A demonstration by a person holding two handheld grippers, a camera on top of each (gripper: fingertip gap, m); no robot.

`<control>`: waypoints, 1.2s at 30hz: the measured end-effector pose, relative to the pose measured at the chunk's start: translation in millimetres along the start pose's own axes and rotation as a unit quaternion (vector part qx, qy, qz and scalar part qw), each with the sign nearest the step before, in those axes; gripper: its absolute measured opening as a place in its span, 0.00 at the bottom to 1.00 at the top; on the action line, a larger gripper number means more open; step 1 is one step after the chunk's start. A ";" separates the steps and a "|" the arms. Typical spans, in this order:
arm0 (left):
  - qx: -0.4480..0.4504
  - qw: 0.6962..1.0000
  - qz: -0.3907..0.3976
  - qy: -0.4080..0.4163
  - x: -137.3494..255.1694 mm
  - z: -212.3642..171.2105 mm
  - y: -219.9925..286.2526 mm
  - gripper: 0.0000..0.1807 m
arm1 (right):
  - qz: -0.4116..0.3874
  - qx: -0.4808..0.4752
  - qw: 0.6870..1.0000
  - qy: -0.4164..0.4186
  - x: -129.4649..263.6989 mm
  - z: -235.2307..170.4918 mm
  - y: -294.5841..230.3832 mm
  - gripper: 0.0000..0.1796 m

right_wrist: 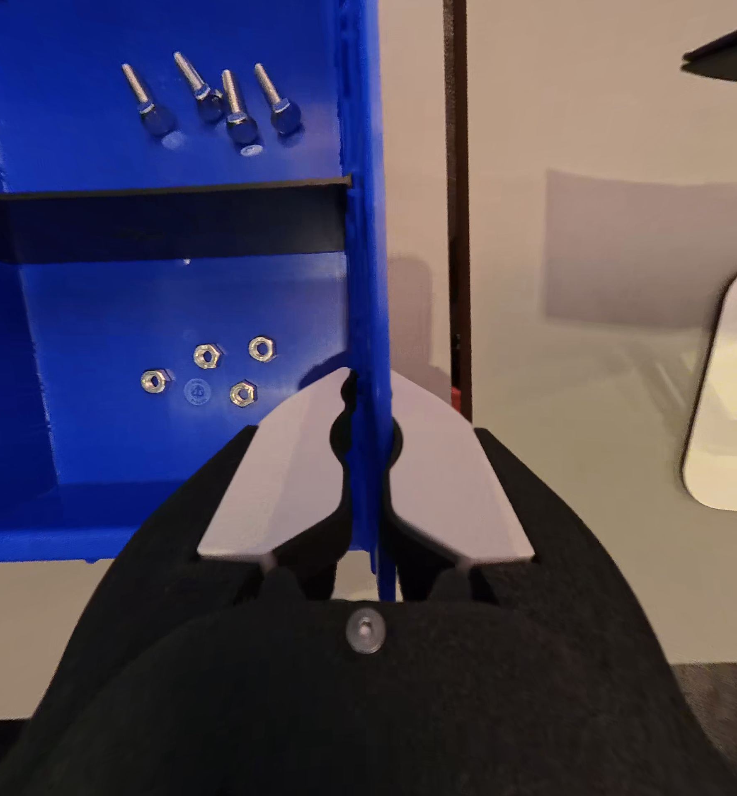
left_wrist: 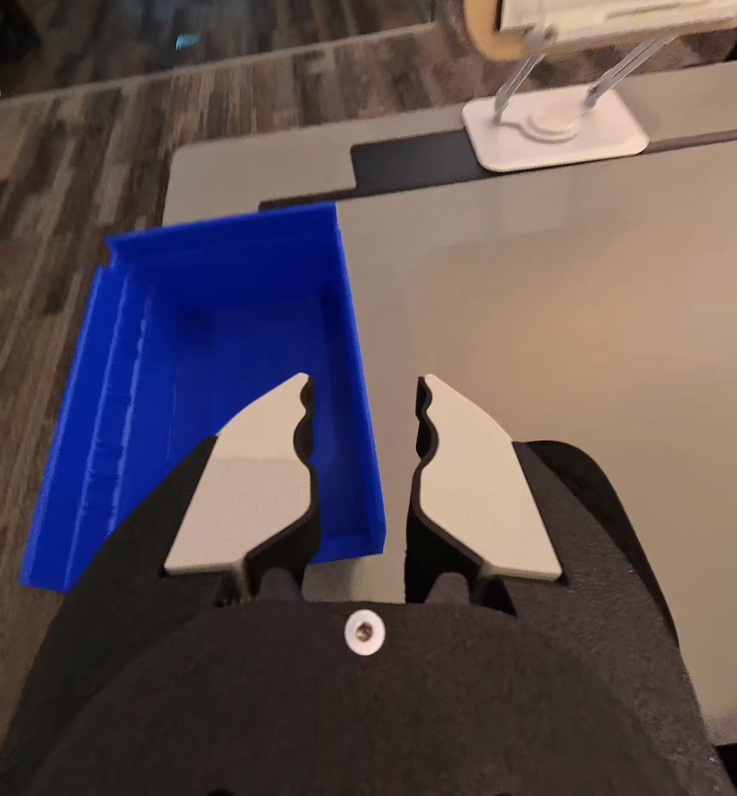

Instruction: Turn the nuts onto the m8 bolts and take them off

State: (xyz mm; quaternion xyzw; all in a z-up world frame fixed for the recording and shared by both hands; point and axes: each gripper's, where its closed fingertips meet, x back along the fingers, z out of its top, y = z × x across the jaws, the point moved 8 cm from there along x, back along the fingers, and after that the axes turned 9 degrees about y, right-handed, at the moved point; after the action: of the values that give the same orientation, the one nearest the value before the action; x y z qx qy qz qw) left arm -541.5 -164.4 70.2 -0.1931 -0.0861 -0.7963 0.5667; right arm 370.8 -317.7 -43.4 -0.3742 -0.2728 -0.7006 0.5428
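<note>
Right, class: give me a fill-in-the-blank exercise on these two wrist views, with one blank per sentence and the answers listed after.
1. The right gripper is shut on the side wall of the ____ bin.
2. In the near compartment lie ____ hex nuts.
3. The bolts lie in the compartment beyond the ____ divider.
4. The left gripper is ____ and holds nothing.

Missing words: blue; four; black; open
</note>
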 end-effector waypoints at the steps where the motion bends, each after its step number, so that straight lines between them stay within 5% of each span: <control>1: 0.008 1.000 0.008 -0.012 -5.9 -8.1 -0.1 0.26 | 0.011 -0.008 1.000 0.004 -0.2 -0.3 1.0 0.04; 11: 0.026 0.987 0.076 -0.141 -58.2 -65.3 9.3 0.22 | 0.022 0.001 1.000 0.022 -0.9 -1.6 0.1 0.03; 15: 0.017 0.982 0.096 -0.159 -71.2 -81.1 6.9 0.03 | 0.024 0.008 0.999 0.026 -1.2 -1.7 0.1 0.03; 25: -0.013 0.977 0.099 -0.186 -119.9 -56.6 28.4 0.04 | 0.037 0.010 0.999 0.034 -2.9 -2.1 0.6 0.03; 36: -0.056 0.977 0.075 -0.191 -152.3 -35.3 120.2 0.04 | 0.043 0.014 0.999 0.020 -5.4 -1.2 1.0 0.03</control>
State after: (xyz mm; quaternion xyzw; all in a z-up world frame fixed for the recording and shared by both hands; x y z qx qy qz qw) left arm -393.3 -85.8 -33.5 -0.3784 -0.1335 -0.7037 0.5863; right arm 372.3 -315.9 -48.5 -0.3639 -0.2560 -0.6799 0.5829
